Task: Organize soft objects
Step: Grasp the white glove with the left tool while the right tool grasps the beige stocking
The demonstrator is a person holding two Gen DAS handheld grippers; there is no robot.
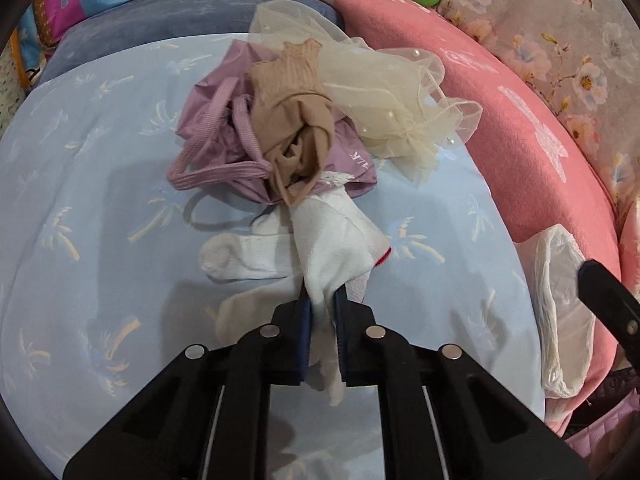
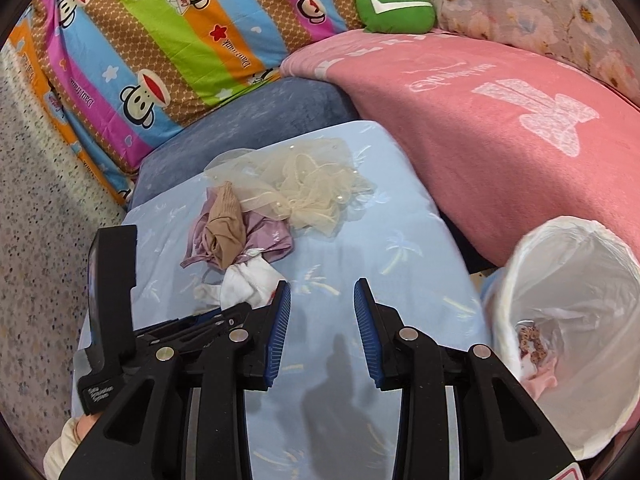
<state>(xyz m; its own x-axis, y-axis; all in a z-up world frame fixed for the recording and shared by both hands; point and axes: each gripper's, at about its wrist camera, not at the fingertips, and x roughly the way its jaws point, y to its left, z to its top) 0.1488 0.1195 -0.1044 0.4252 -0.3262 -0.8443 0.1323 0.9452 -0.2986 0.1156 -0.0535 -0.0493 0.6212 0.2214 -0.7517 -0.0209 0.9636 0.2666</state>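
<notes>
My left gripper [image 1: 322, 300] is pinching a white sock [image 1: 336, 240] near the light blue cushion's [image 1: 100, 200] near edge; my right gripper [image 2: 322, 312] is hovering partly open, holding nothing.

A pale blue cushion [image 2: 400, 240] lies among a pink blanket [image 2: 480, 128], striped bedding [image 2: 160, 40] and speckled floor [image 2: 32, 200].

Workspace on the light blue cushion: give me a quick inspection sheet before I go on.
Surface: light blue cushion, palm print.
Job's things: white socks; lilac bag; tan stocking on top of the bag; cream tulle; lined bin at right, already holding small items.
Clutter: green plush behind.
Grippers: left claw shut on white socks; right claw open, empty.
Cables: nothing seen.
Surroundings: pink blanket, striped cartoon bedding, speckled floor.
</notes>
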